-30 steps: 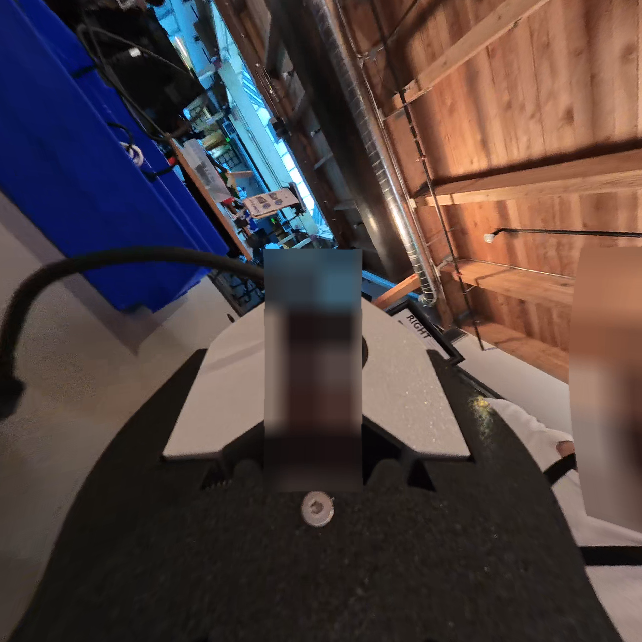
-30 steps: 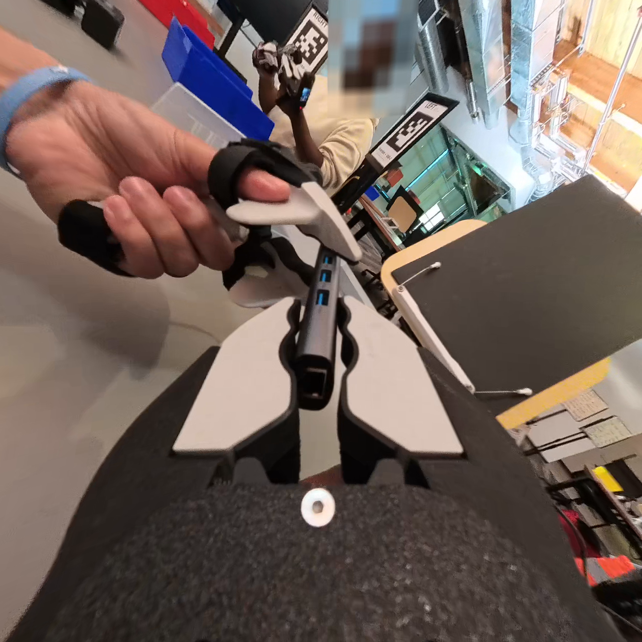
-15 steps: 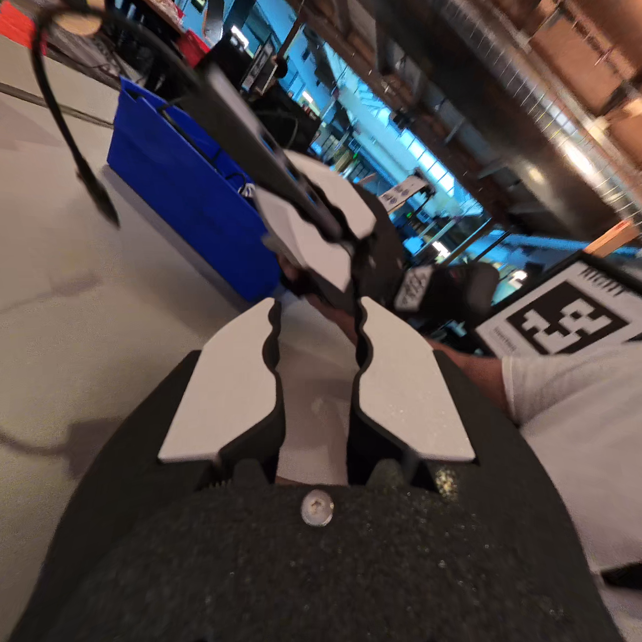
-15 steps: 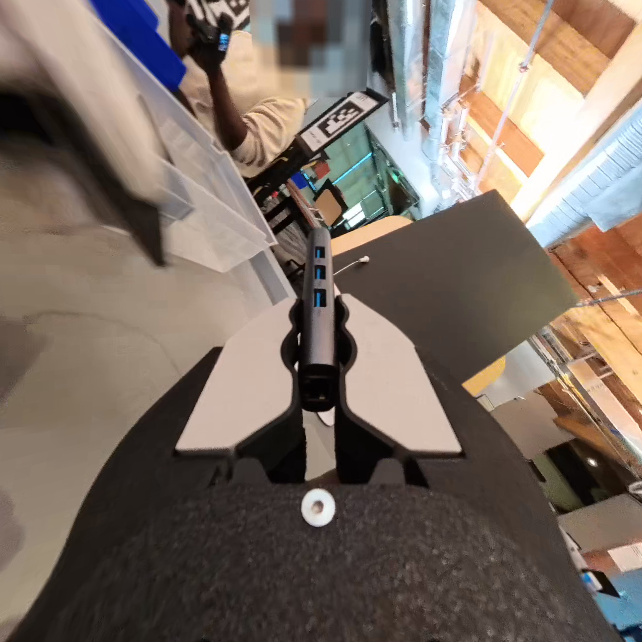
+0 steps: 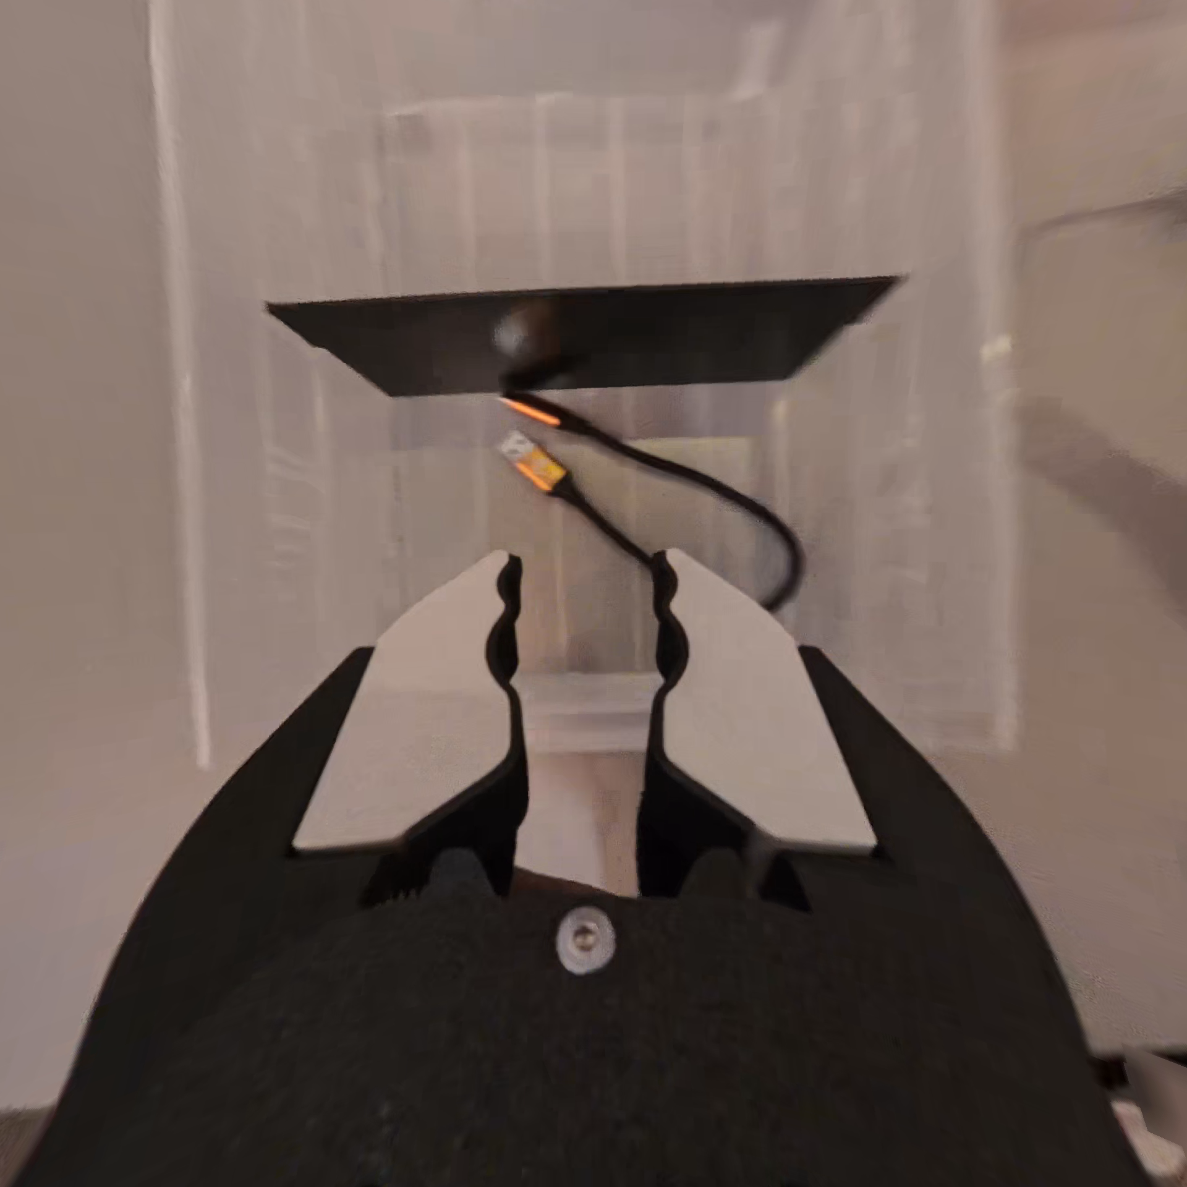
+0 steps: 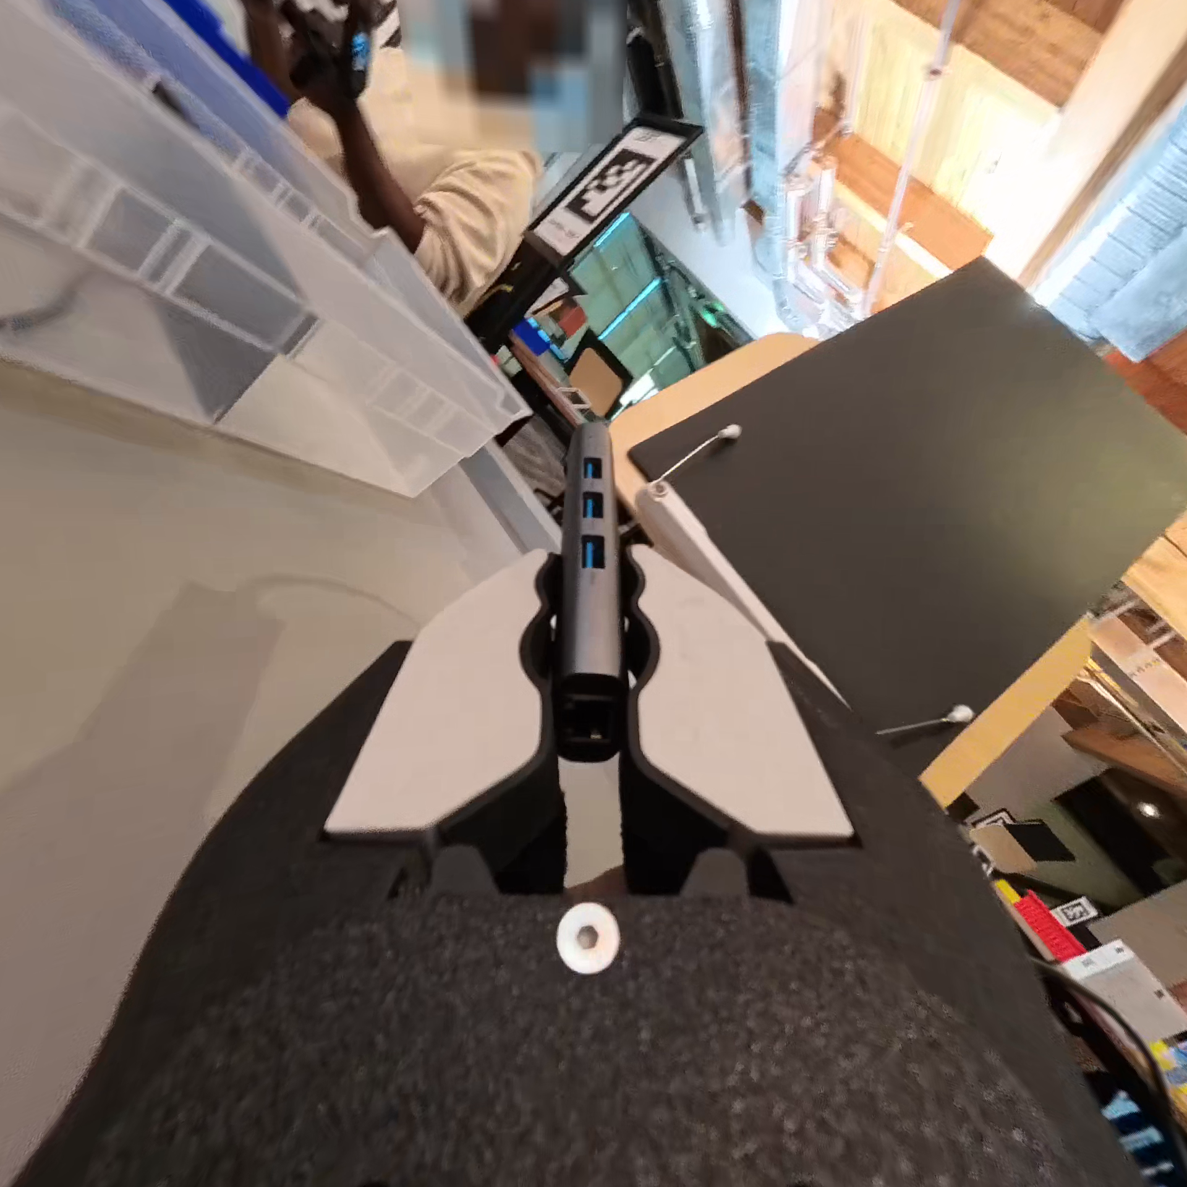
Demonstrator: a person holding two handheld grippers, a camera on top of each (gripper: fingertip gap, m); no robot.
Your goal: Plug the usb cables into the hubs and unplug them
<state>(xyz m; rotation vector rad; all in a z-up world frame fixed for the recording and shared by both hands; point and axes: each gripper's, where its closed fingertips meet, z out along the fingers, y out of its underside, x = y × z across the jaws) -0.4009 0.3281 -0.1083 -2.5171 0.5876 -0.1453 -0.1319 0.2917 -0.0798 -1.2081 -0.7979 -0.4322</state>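
The right gripper [image 6: 588,578] has its jaws clenched on a dark hub [image 6: 588,597] at frame centre; the left gripper [image 5: 584,565] is released, an orange-tipped cable [image 5: 536,466] lying just above its jaws, in a clear bin [image 5: 180,449].

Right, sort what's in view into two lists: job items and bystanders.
Job items:
- USB hub, clamped in the right gripper
- orange-ended USB cable, loose ahead of the open left gripper

Bystanders:
- clear plastic bins
- black board
- black plate beyond the cable
- another person in the background
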